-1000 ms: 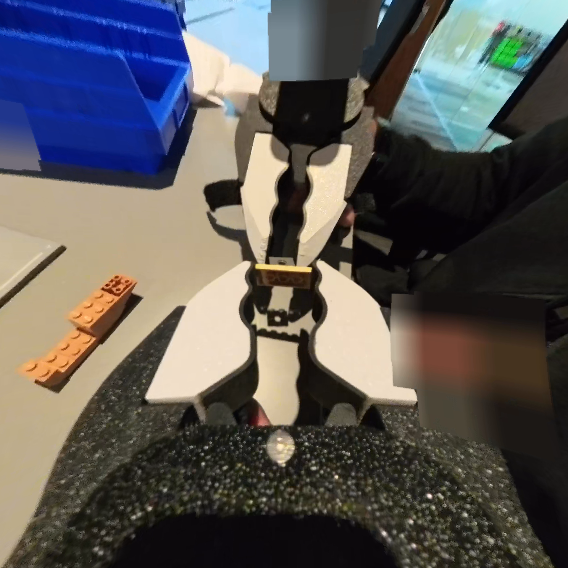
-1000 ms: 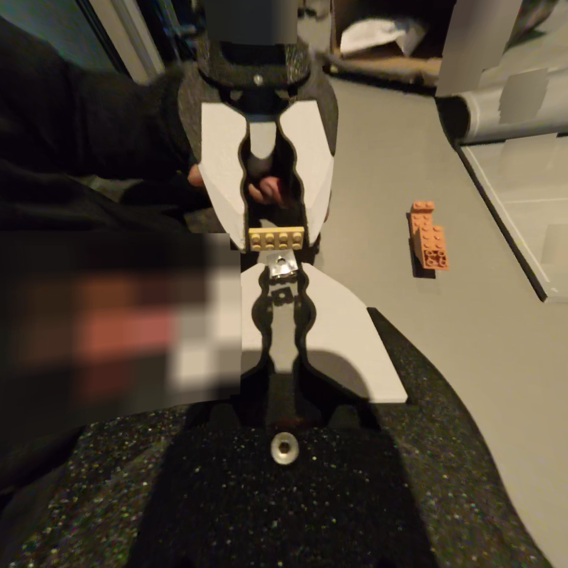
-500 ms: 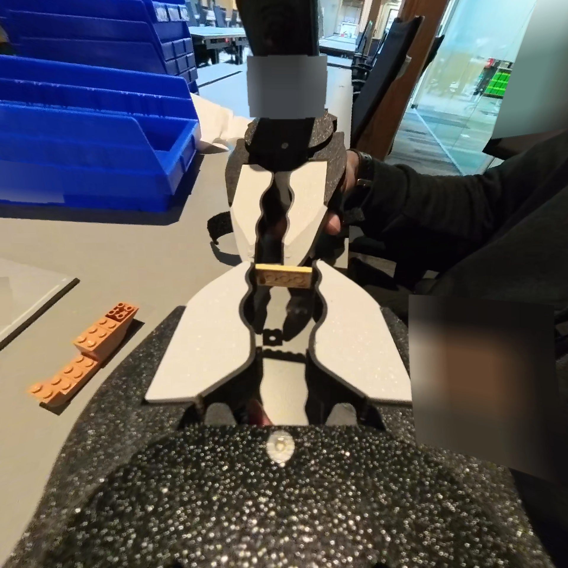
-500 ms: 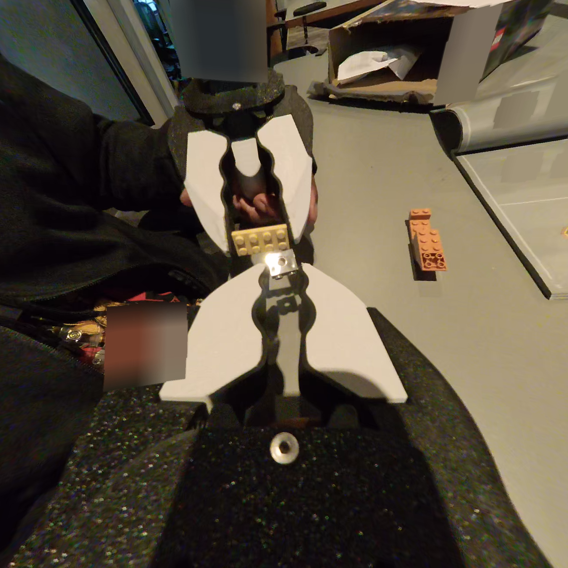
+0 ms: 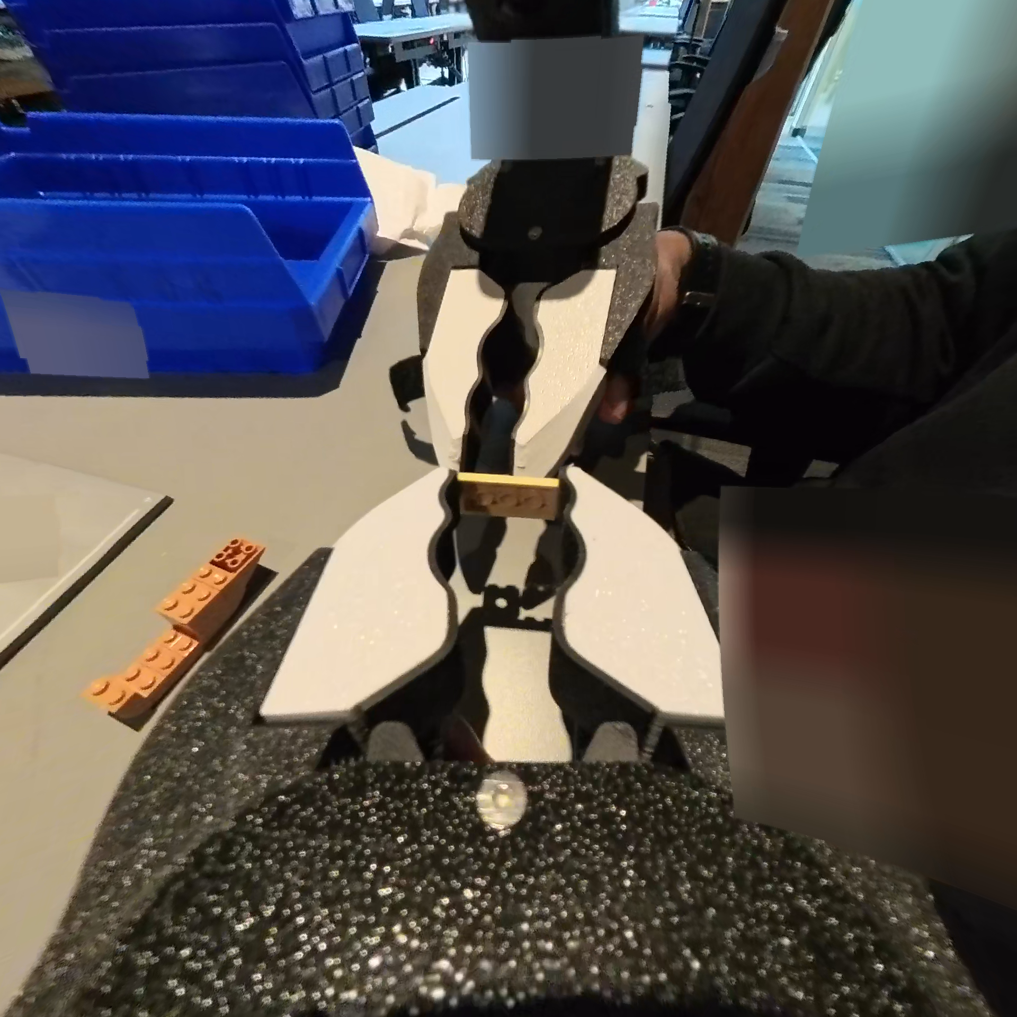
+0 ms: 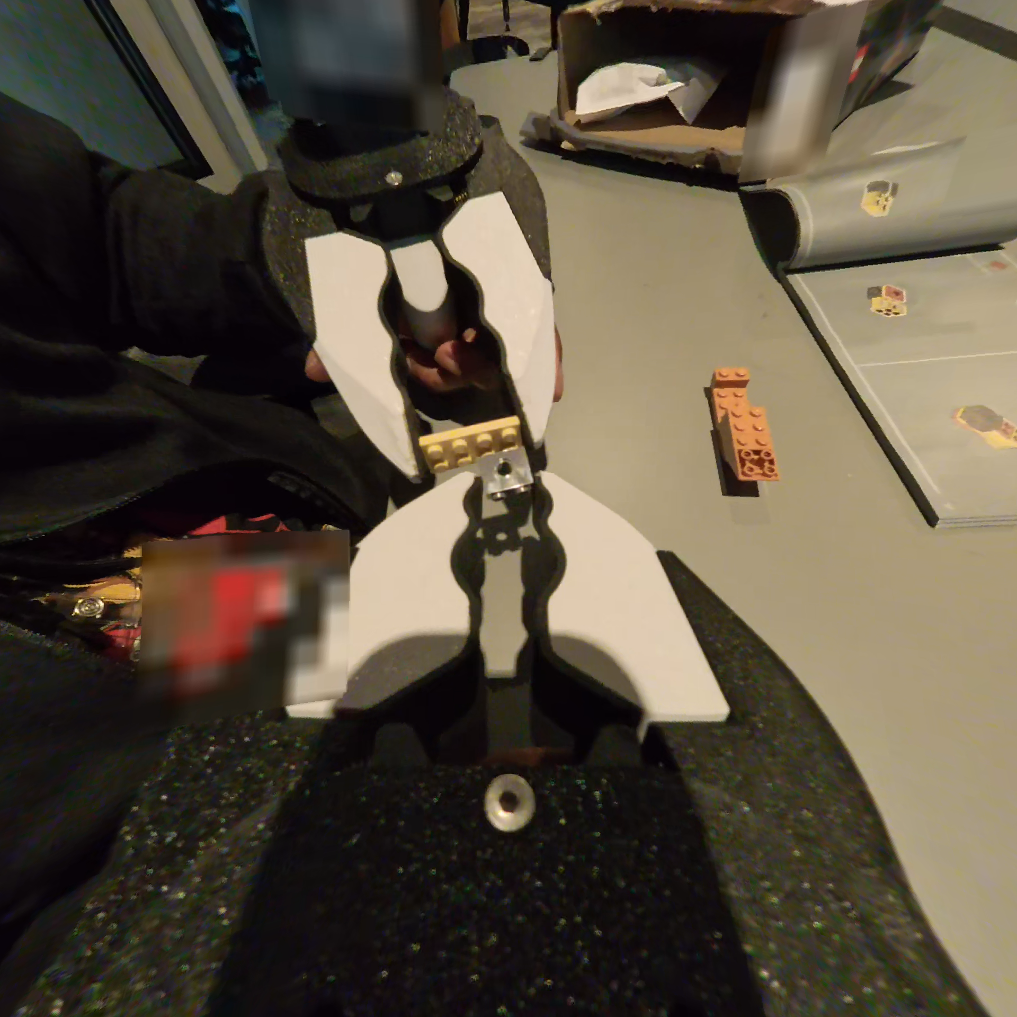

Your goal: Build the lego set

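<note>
Grippers have tilted; tan plate spans left gripper tips.

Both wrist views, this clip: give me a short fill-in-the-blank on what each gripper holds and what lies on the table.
1. The left gripper is shut on a ____ plate with two rows of studs.
2. The right gripper is shut on a small ____ piece, touching that plate.
3. The orange brick assembly lies on the ____.
4. Behind it in the left wrist view stand ____ bins.

Missing words: tan; grey; table; blue
</note>
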{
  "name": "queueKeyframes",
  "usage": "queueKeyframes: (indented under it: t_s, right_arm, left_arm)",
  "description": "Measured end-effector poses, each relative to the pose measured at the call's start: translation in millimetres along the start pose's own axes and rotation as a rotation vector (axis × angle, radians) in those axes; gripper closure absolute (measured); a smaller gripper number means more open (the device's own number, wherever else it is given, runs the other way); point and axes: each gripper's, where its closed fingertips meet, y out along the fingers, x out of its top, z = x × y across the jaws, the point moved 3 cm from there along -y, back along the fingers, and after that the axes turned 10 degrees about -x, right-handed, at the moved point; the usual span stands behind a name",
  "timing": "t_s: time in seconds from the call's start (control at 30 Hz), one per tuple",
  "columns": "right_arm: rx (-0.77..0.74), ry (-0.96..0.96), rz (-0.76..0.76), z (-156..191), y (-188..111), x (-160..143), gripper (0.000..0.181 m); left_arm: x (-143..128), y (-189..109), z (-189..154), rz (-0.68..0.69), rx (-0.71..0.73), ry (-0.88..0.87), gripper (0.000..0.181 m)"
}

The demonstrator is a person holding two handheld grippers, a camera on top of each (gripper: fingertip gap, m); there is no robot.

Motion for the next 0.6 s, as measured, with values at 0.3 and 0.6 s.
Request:
queueKeyframes:
  t_s: [0.3,0.6]
  right_arm:
    - [-0.036,-0.004,-0.05,8.4,-3.1,13.4,0.165]
    - [-0.046,-0.005,-0.097,14.3,-7.4,23.2,0.166]
  left_arm:
    - [9.6,-8.0,-7.0,-0.099,0.006,0.06,0.148]
    - [19.8,-11.6,-12.9,-0.201,0.019,0.097,0.148]
